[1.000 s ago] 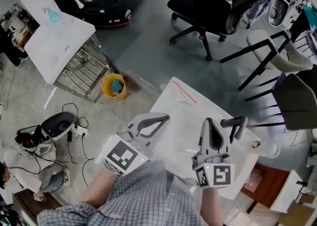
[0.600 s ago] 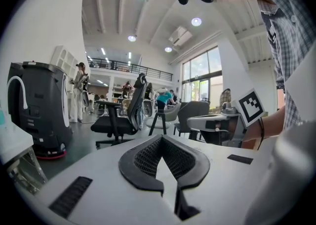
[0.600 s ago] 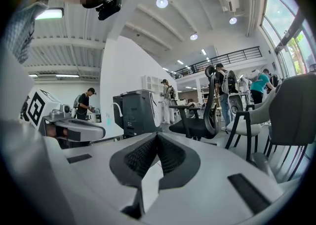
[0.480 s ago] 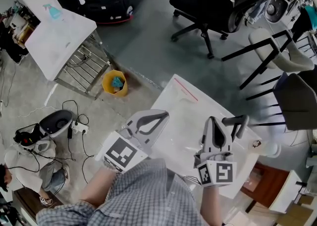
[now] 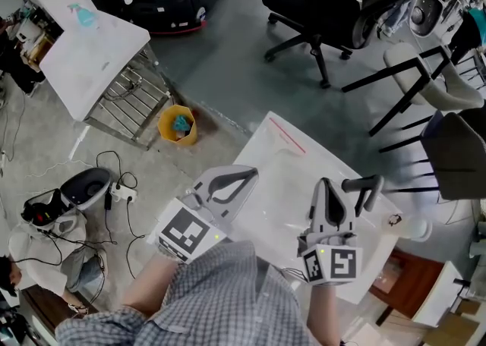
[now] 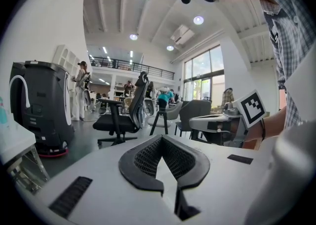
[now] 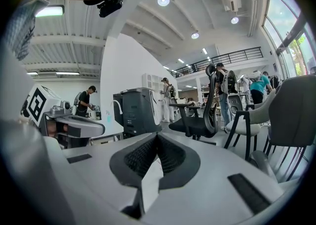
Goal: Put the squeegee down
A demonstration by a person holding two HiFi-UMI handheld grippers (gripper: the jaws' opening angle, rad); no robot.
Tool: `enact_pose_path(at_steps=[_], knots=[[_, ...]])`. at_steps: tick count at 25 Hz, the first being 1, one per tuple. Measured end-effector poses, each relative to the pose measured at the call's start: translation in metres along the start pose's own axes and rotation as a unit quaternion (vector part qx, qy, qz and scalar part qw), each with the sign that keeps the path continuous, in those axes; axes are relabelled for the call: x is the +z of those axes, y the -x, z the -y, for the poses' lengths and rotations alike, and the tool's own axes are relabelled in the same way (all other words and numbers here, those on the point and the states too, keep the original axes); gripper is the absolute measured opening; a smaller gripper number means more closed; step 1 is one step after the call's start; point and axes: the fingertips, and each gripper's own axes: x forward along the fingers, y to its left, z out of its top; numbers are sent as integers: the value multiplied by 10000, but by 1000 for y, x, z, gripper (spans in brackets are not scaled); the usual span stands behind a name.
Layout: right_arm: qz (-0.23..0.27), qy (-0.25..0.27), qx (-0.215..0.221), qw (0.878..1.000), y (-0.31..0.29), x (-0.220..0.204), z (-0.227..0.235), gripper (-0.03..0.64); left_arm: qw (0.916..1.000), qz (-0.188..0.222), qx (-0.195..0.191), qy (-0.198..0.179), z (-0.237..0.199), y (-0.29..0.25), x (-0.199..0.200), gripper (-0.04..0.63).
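Observation:
A dark T-shaped tool (image 5: 363,187), apparently the squeegee, lies on the white table (image 5: 279,156) just right of my right gripper's tip. The right gripper (image 5: 326,184) hovers over the table beside it, jaws together and holding nothing. Over the table's left edge, my left gripper (image 5: 249,174) is also shut and empty. In the left gripper view the left gripper (image 6: 160,138) has its black pads meeting with nothing between them. The right gripper view shows the same for the right gripper (image 7: 157,135). Neither gripper view shows the squeegee clearly.
A yellow bucket (image 5: 177,126) stands on the floor left of the table. Beyond it is a tilted white board (image 5: 89,50) on a metal rack. A black office chair (image 5: 328,9) stands behind the table and dark chairs (image 5: 449,151) to its right. Cables and a vacuum (image 5: 82,190) lie at left.

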Motion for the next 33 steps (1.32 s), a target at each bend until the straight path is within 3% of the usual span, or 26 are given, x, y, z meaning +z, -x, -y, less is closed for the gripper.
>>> enact_pose_path(at_steps=[33], knots=[[-216, 136, 135, 9996, -3, -6, -10, 8, 9990, 39, 35, 455, -7, 5, -2, 6]])
